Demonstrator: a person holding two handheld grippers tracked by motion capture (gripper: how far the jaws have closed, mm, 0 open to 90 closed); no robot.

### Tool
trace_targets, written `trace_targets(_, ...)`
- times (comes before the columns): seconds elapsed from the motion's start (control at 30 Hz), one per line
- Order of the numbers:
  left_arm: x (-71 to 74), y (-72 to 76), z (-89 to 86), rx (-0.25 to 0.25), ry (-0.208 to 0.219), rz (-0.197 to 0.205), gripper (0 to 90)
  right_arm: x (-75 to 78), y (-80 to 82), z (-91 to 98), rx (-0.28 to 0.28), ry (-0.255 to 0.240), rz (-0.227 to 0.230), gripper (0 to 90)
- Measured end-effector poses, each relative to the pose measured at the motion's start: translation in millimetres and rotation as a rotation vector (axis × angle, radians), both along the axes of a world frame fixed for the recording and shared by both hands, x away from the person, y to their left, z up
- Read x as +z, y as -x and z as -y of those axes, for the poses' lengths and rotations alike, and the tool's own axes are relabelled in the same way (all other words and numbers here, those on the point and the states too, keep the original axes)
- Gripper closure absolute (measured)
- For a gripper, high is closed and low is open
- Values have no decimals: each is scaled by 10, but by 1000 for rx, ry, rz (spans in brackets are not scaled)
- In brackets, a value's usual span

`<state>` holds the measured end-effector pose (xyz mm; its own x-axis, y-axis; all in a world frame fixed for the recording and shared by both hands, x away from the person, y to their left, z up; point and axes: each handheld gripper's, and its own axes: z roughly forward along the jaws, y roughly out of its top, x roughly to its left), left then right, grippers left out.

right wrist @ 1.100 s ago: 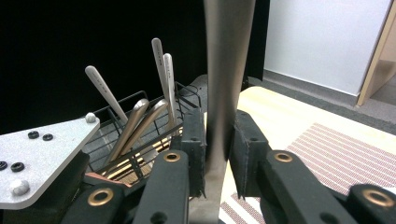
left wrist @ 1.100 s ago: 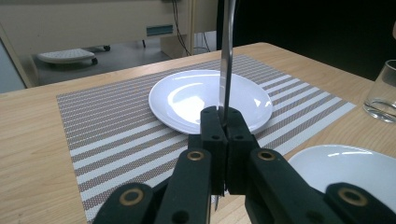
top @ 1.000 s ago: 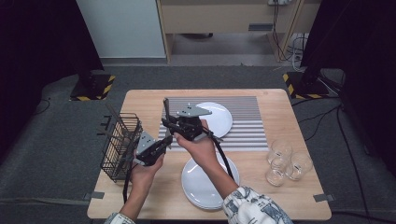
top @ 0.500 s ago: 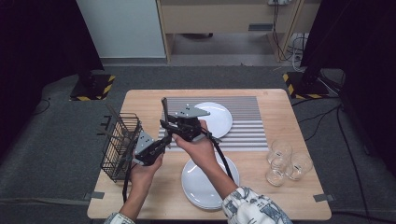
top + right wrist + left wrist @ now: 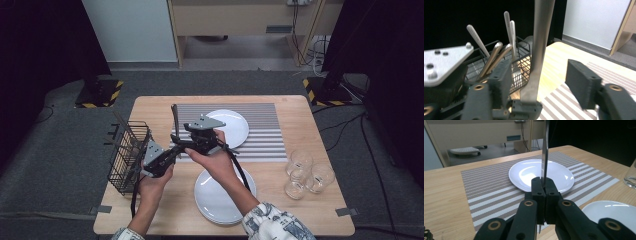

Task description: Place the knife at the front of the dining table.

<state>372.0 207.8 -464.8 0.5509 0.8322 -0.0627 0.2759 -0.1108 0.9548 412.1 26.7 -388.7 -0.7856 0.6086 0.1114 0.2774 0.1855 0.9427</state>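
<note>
Handing the knife across, above the striped mat.

My left gripper (image 5: 543, 185) is clenched on the flat steel table knife (image 5: 545, 152), blade upright, just in front of the round white plate (image 5: 529, 173) on the grey striped placemat (image 5: 486, 187). My right gripper (image 5: 544, 82) stands released, its 2 jaws straddling the blade, I judge to take it over.

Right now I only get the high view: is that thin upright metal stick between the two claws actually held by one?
Observer: Yes. The left claw is shut on the flat steel utensil, which stands upright.
Operator: And the other claw?
Observer: The right claw is open, one jaw on each side of the utensil.
Operator: What's in the basket?
Observer: The black wire basket holds several steel cutlery handles, leaning.
</note>
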Motion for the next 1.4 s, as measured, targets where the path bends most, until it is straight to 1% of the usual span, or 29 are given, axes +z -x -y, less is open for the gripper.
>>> trace_targets(0.13,2,3,-4,3,0,3,887,-17,42,38,-2,14,17,320)
trace_targets(0.17,4,3,-6,4,1,3,887,-13,53,56,-4,13,20,294)
trace_targets(0.27,7,4,-14,8,3,5,887,1,87,116,-25,11,40,248)
trace_targets(0.3,7,4,-16,9,3,4,887,7,97,145,-34,11,45,228)
trace_targets(0.43,5,7,-17,11,-1,4,887,25,147,306,-60,9,60,200)
trace_targets(0.6,4,11,-3,12,-2,5,887,-18,168,526,-90,20,63,167)
trace_targets(0.8,1,9,-1,13,-9,4,887,-90,137,771,-137,30,43,137)
trace_targets(0.87,5,12,-4,15,-2,5,887,-122,102,870,-158,33,34,130)
trace_targets(0.97,12,15,-17,15,2,6,887,-158,78,967,-173,36,22,121)
trace_targets(1.03,13,14,-21,18,5,7,887,-204,68,1052,-179,55,13,115)
trace_targets(1.17,16,14,-29,20,7,7,888,-297,75,1190,-195,72,-5,107)
trace_targets(1.3,16,15,-26,21,8,6,887,-411,96,1336,-213,78,-29,101)
trace_targets(1.4,16,16,-21,21,6,7,887,-480,101,1407,-223,88,-42,96)
